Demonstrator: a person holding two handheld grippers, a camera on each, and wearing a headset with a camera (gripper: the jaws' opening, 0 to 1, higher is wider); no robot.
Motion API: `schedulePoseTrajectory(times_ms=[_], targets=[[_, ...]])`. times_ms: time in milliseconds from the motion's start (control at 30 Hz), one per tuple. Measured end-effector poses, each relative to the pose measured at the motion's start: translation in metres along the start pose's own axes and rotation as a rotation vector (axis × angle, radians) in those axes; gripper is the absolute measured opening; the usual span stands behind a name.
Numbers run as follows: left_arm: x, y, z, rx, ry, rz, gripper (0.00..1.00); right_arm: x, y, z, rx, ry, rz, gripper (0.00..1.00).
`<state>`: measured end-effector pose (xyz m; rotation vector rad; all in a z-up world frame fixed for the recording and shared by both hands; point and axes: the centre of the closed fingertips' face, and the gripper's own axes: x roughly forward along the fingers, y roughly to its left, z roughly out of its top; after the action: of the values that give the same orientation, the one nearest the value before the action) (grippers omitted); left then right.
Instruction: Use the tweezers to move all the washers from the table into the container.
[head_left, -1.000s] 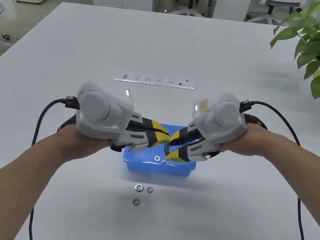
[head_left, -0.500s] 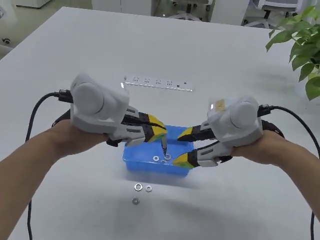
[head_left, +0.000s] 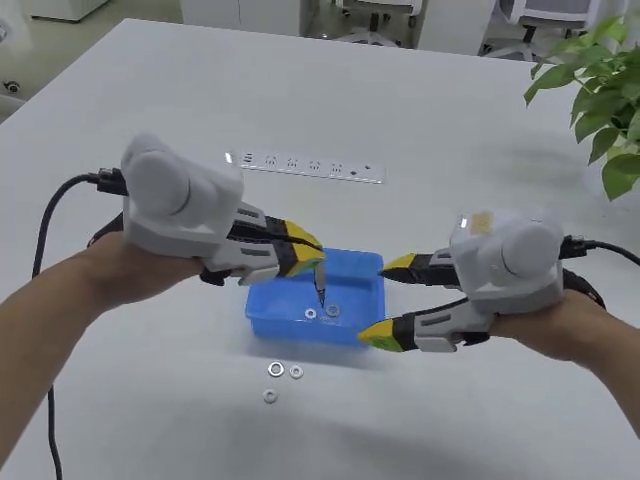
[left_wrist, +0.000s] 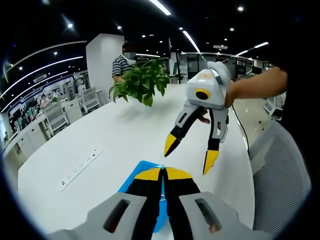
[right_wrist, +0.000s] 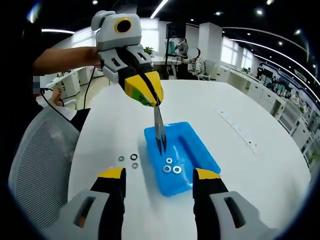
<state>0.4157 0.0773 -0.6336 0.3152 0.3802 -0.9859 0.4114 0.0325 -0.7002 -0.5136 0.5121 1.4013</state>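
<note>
My left gripper is shut on thin metal tweezers, which point down into the blue container. Two washers lie inside it, just beside the tweezer tips. Three more washers lie on the white table in front of the container. My right gripper hangs open at the container's right end with nothing between its jaws. The right gripper view shows the tweezers hanging from the left gripper over the container, with the table washers to its left.
A white power strip lies on the table beyond the container. A green plant stands at the far right edge. Black cables trail from both grippers. A mesh office chair stands by the table's near side.
The two grippers have drawn apart: the right one moved to the right, away from the tweezers, and stands open. The left one kept the tweezers over the container.
</note>
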Motion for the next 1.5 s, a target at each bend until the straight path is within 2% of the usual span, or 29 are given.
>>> schedulePoseTrajectory(times_ms=[400, 500, 700, 1000, 1500], targets=[[-0.013, -0.009, 0.003, 0.006, 0.003, -0.009, 0.05, -0.009, 0.014, -0.004, 0.018, -0.028, -0.029, 0.69], [-0.016, -0.012, 0.006, 0.008, -0.003, -0.013, 0.05, -0.01, 0.018, -0.007, 0.025, -0.029, -0.029, 0.71], [-0.019, -0.022, 0.003, 0.017, 0.008, -0.029, 0.05, -0.011, 0.022, -0.009, 0.032, -0.037, -0.037, 0.79], [-0.022, -0.039, -0.015, 0.015, 0.037, -0.06, 0.05, -0.013, 0.03, -0.01, 0.042, -0.048, -0.044, 0.83], [-0.026, -0.056, -0.04, 0.011, 0.077, -0.091, 0.05, -0.014, 0.035, -0.012, 0.036, -0.051, -0.046, 0.83]])
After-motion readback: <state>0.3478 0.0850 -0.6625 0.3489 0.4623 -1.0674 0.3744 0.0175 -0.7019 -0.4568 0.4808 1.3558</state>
